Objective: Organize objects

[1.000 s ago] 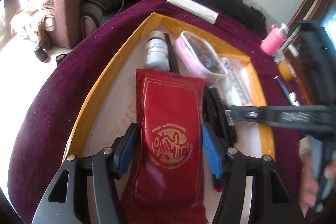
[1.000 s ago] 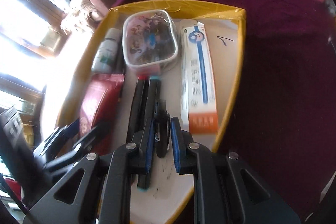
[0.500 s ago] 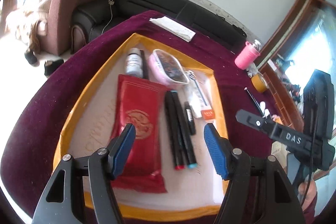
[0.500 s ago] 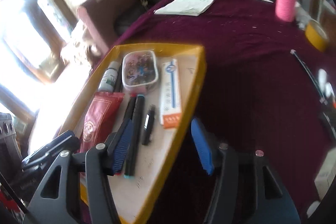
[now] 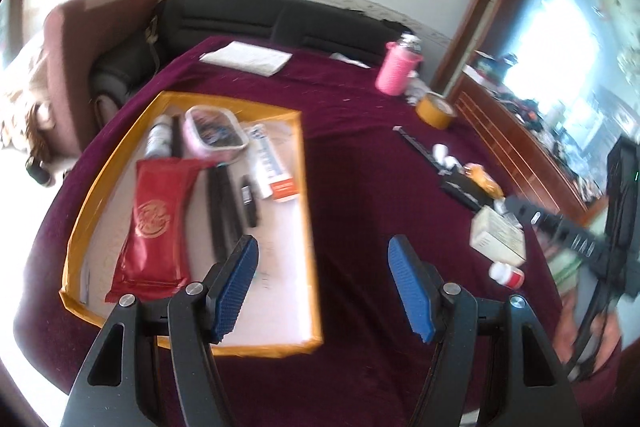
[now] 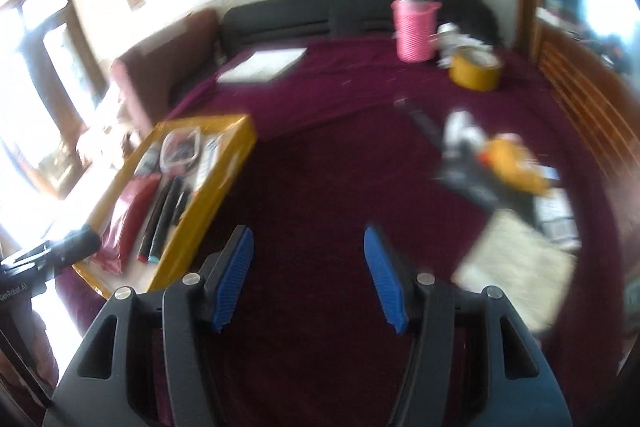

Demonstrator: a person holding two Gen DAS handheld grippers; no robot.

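Lying in one yellow-edged tray [image 5: 306, 227] on the table's [image 5: 360, 167] left are one red pouch [image 5: 154, 223], two long dark markers [image 5: 222, 211], one short pen [image 5: 249, 201], one white bottle [image 5: 157, 141], one pink case [image 5: 214, 133] and one long box [image 5: 272, 167]. Only the left view shows a small red-capped bottle [image 5: 506, 274] on the right. Both the left gripper [image 5: 324, 283] and right gripper [image 6: 308, 275] hover spread and empty above the cloth.

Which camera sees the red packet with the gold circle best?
The left wrist view: the red packet lies whole in the tray, gold circle showing. The right wrist view shows it small, blurred and edge-on.
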